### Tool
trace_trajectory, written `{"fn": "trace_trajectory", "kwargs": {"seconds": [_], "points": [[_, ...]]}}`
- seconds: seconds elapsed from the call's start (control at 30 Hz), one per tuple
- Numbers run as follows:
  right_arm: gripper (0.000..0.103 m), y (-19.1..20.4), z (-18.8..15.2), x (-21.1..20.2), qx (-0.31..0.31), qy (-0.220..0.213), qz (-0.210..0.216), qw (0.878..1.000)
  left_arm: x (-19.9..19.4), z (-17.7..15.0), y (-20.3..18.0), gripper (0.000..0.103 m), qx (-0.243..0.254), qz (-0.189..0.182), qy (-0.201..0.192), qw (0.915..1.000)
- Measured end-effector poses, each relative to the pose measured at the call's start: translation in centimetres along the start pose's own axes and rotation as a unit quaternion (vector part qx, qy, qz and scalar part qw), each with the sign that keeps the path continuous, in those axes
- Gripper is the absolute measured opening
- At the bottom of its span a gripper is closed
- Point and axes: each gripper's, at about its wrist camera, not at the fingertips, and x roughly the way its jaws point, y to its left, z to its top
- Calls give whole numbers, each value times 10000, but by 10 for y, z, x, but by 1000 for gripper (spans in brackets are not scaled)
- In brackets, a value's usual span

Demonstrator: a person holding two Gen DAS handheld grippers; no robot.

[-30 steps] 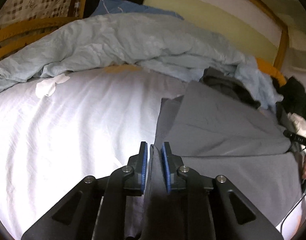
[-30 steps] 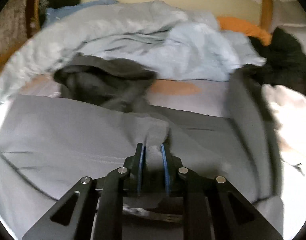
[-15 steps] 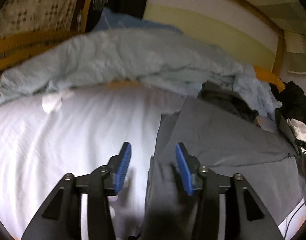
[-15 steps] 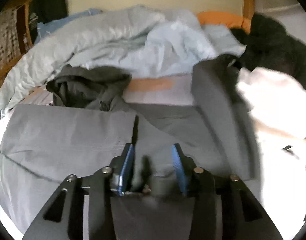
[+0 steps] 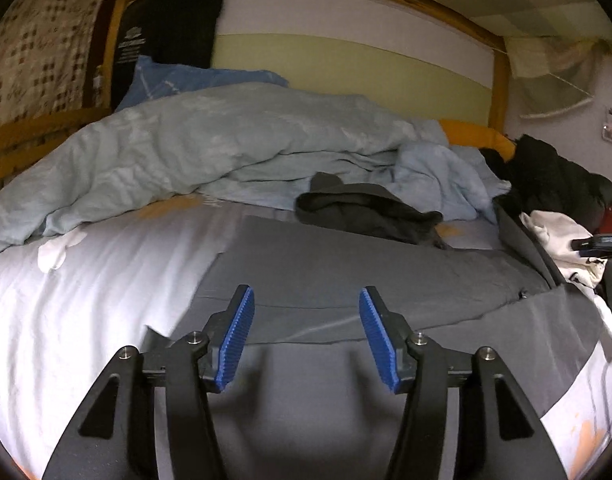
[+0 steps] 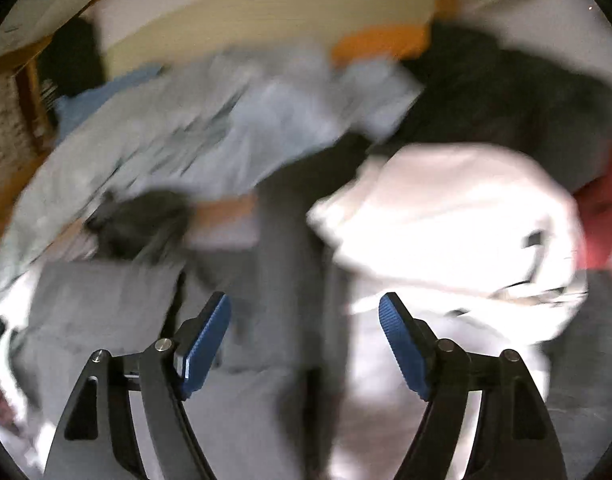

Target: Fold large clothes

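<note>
A large grey garment [image 5: 346, 264] lies folded flat on the white bed sheet [image 5: 85, 300], its dark hood [image 5: 366, 212] bunched at the far end. My left gripper [image 5: 306, 340] hovers above the garment's near part, its jaws opening, nothing between the blue pads. The right wrist view is blurred by motion. There the grey garment [image 6: 117, 308] lies at lower left, one strip of it running away up the middle. My right gripper [image 6: 303, 346] hangs over its right edge, jaws opening wide and holding nothing.
A crumpled pale blue duvet [image 5: 225, 152] is heaped along the far side of the bed by the wooden frame [image 5: 500, 80]. A white garment [image 6: 446, 232] and black clothes [image 6: 506, 92] lie to the right. A hand and the other gripper show at the right edge [image 5: 610, 264].
Both grippers let go of the grey garment, opened, and lifted back from it. The right gripper swung toward the white garment. The folded grey cloth now lies flat.
</note>
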Motion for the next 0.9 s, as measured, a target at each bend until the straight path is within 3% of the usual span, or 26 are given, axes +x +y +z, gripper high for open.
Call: {"fn": "trace_trajectory", "kwargs": {"seconds": [0.1,0.17,0.2,0.23,0.27,0.33,0.43,0.53,0.57,0.63,0.77,0.9], "points": [[75,-11,8,42,-21,76,-584,9983,1,0,-12,54,45,-11,57,10000],[55,-19,16,72,8,262,-607,9978,3,0,-19,54,74,-32,88,9999],[35,-24,19,84,51,378,-545,9978,5,0,-23,54,90,-39,107,9999],[8,-26,21,93,81,412,-492,9979,7,1,-28,54,112,-55,129,9998],[3,-25,21,97,105,361,-451,9983,9,1,-33,54,135,-72,149,9998],[3,-16,14,77,82,-245,-376,9990,11,0,-41,54,172,-136,176,9996],[3,23,-12,27,-878,-1114,-546,9884,16,-3,-55,54,257,-233,226,9991],[3,48,-40,-15,-1133,-1256,157,9855,22,-9,-69,54,321,-358,317,9983],[3,56,-50,-26,-1287,-1297,216,9829,22,-10,-74,54,334,-424,345,9979],[3,72,-74,-42,-1727,-1250,305,9765,21,-14,-84,54,368,-511,363,9974],[3,81,-136,-35,-2070,-223,695,9756,16,-25,-99,54,421,-691,437,9958],[5,73,-161,-27,-1989,22,238,9797,16,-35,-107,54,542,-701,536,9946]]}}
